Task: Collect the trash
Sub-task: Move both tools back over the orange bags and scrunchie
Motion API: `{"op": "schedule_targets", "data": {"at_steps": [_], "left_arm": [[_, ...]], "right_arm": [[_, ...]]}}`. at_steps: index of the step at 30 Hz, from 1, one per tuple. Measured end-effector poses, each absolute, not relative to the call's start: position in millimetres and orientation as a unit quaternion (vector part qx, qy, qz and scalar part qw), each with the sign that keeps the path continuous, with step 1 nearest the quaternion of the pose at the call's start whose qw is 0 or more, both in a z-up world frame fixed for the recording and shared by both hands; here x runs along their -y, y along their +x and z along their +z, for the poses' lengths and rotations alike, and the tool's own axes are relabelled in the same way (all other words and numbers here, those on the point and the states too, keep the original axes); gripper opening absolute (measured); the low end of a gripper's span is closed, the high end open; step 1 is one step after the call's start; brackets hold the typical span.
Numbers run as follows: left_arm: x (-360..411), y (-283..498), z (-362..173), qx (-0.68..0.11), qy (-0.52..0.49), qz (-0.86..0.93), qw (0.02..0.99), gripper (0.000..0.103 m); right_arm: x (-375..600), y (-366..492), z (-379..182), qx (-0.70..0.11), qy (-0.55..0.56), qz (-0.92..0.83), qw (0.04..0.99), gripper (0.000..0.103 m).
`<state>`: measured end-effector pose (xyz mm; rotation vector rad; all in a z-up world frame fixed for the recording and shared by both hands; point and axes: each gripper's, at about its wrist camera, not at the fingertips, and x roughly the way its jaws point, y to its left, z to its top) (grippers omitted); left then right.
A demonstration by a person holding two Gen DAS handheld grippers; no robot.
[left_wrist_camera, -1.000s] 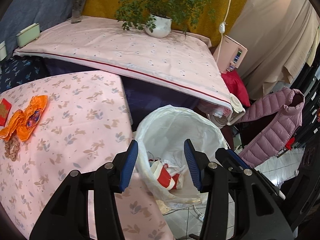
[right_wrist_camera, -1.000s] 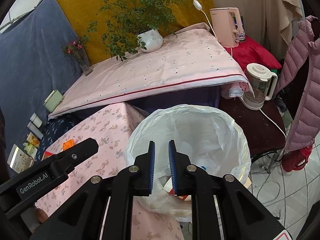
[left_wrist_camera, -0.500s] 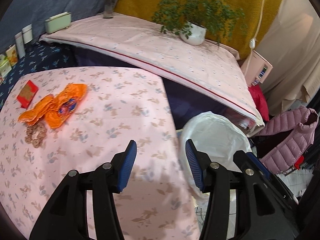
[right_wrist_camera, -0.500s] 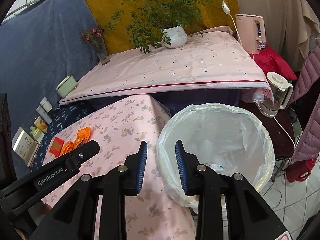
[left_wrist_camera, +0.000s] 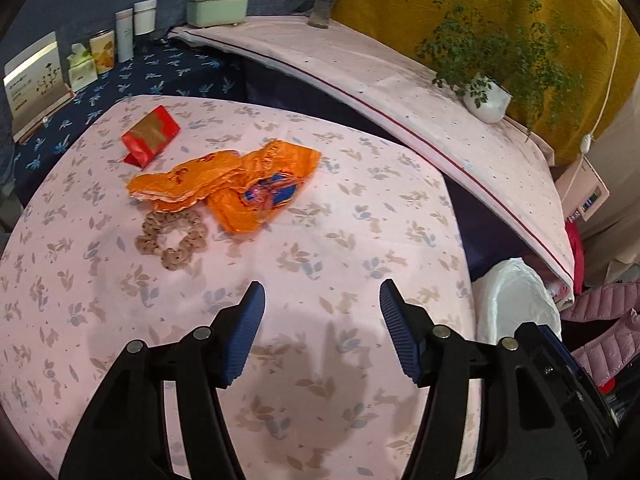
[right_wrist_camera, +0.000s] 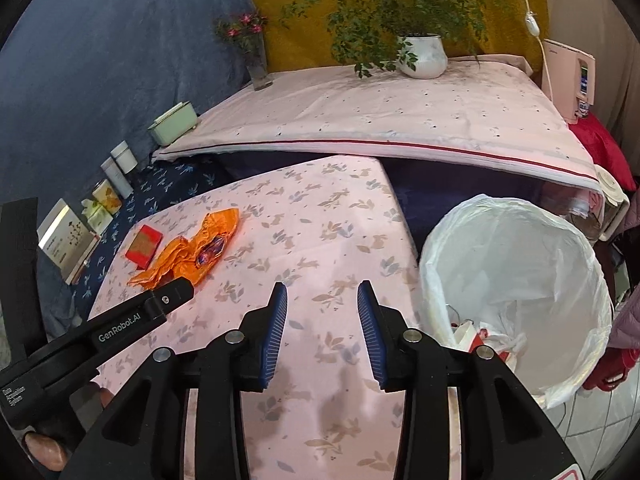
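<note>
On the pink floral table (left_wrist_camera: 360,216) lie crumpled orange wrappers (left_wrist_camera: 240,184), a small red box (left_wrist_camera: 151,135) and a brownish beaded ring (left_wrist_camera: 172,236). My left gripper (left_wrist_camera: 322,300) is open and empty, above the table in front of them. My right gripper (right_wrist_camera: 322,300) is open and empty over the table's near right part; the wrappers (right_wrist_camera: 196,248) and red box (right_wrist_camera: 144,246) lie far left of it. The white-lined trash bin (right_wrist_camera: 516,280) stands right of the table with trash at its bottom.
A higher pink-covered surface (right_wrist_camera: 400,120) behind holds a potted plant (right_wrist_camera: 422,56), a flower vase (right_wrist_camera: 256,64) and a green box (right_wrist_camera: 174,124). Cans and cartons (left_wrist_camera: 100,52) stand on blue cloth at left. A pink jacket (left_wrist_camera: 600,320) hangs beyond the bin.
Both grippers swung left from over the bin to over the table. My right gripper's jaws went from nearly shut to open. The wrappers came closer in the left view.
</note>
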<state>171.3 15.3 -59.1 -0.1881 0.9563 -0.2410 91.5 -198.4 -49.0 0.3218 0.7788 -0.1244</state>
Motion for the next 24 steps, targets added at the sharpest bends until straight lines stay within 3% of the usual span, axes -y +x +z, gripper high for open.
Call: {"op": "schedule_targets", "data": {"at_steps": [13, 24], "left_arm": [[-114, 206, -104, -0.49, -0.145, -0.014, 0.86, 0.062], [-150, 245, -137, -0.509, -0.159, 0.017, 0.845, 0.062]], "right_arm": [[130, 136, -70, -0.412, 0.134, -0.008, 0.901, 0.037], [87, 199, -101, -0.446, 0.143, 0.022, 0.883, 0.037]]}}
